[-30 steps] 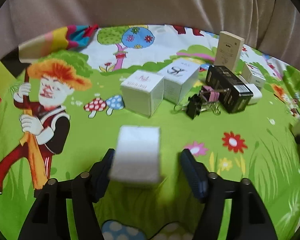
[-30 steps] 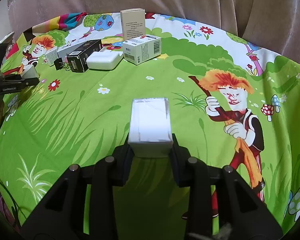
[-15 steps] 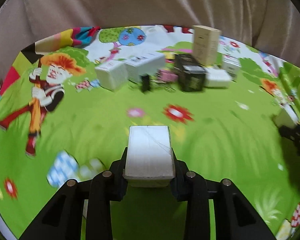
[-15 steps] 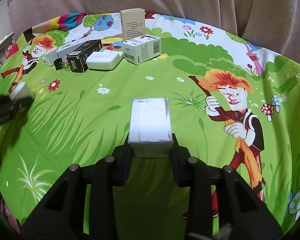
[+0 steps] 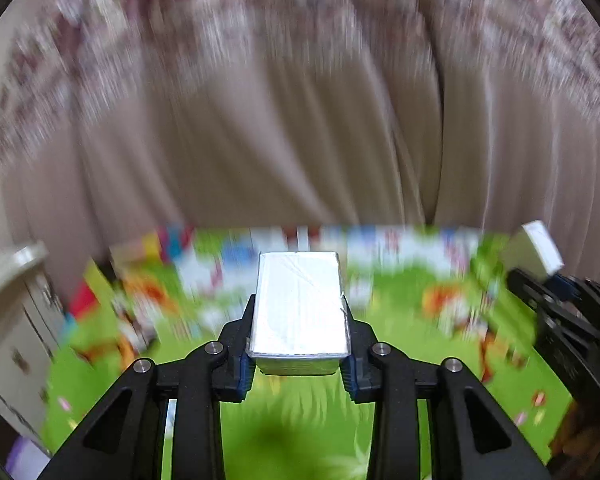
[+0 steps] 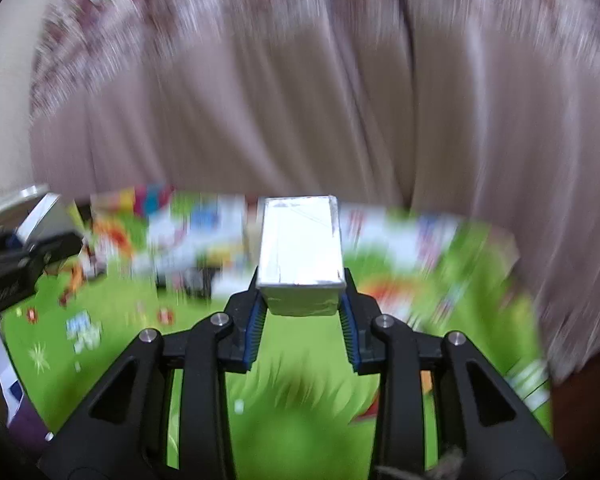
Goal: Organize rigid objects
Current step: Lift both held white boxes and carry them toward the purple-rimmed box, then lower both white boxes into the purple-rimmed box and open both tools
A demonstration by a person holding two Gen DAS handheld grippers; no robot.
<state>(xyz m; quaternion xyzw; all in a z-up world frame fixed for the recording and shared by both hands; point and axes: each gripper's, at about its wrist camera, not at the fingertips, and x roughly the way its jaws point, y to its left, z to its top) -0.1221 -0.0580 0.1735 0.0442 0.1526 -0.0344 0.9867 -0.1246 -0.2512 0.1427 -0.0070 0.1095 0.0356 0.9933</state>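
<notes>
My left gripper [image 5: 298, 360] is shut on a white wrapped box [image 5: 300, 300], with the blue pads pressing on both its sides. It holds the box up above the cartoon cloth [image 5: 292, 424]. My right gripper [image 6: 302, 314] is shut on a similar white box [image 6: 300, 240], also lifted off the cloth. Each gripper shows in the other's view: the right gripper with its box [image 5: 536, 250] at the right edge, the left gripper with its box [image 6: 40, 216] at the left edge. Both views are heavily blurred.
A beige curtain [image 5: 300, 120] fills the upper half of both views. A smeared row of small boxes [image 6: 196, 252] lies at the back of the cloth. A pale cabinet [image 5: 16, 320] stands off the cloth's left edge.
The left gripper closed on its white box, which sat loose between the jaws before. Both grippers then rose and tipped up towards level, so the cloth dropped low and the curtain came into view.
</notes>
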